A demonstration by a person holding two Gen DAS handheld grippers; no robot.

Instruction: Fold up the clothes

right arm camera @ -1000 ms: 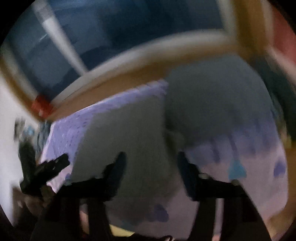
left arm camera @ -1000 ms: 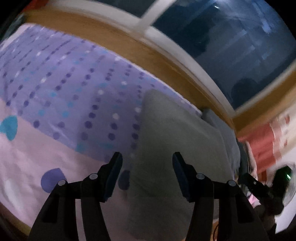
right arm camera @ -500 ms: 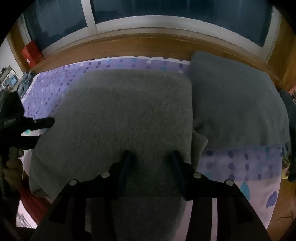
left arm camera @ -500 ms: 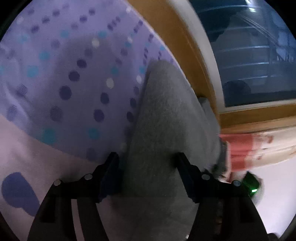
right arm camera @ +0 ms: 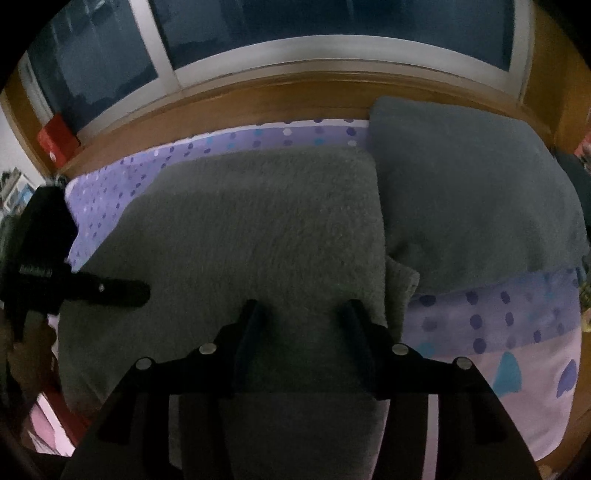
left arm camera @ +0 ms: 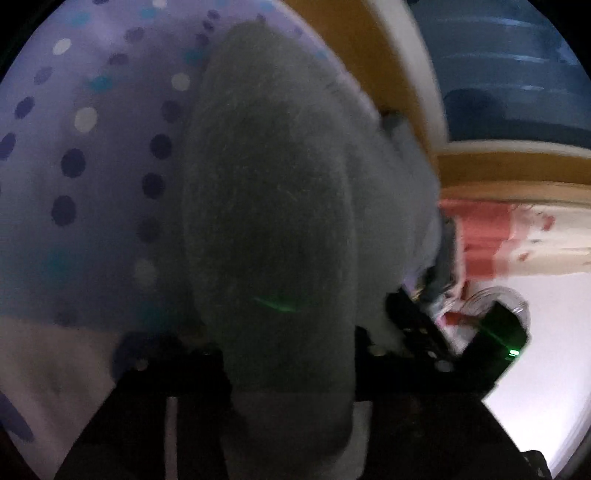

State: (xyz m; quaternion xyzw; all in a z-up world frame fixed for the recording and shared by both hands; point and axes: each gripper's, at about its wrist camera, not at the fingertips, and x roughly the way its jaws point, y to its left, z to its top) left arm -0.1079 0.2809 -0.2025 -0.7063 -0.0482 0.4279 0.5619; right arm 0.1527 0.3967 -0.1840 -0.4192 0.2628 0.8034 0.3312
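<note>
Black left tongs [left arm camera: 288,354] closing on the near edge of the grey garment [right arm camera: 236,236], fleece bunched between the jaws, pads apparently not yet pressing home. Right tongs [right arm camera: 301,317] opening, straddling the same near edge, released, nothing pinched. Garment lying flat across the dotted purple sheet [right arm camera: 517,317], its right side just beside a darker pillow [right arm camera: 472,192], wooden frame [right arm camera: 258,96] and window [right arm camera: 332,26] beyond. Risk, as a guess: only the top layer caught on the left, so the lower layer stays behind and the fold goes skew; with the right side loose, a one-sided lift could drag the cloth into the pillow. Against half a second back: left view much closer, fleece filling the gap, jaws narrower. Right view nearly unchanged, jaws slightly wider, left tongs reaching further onto the cloth at picture left.
</note>
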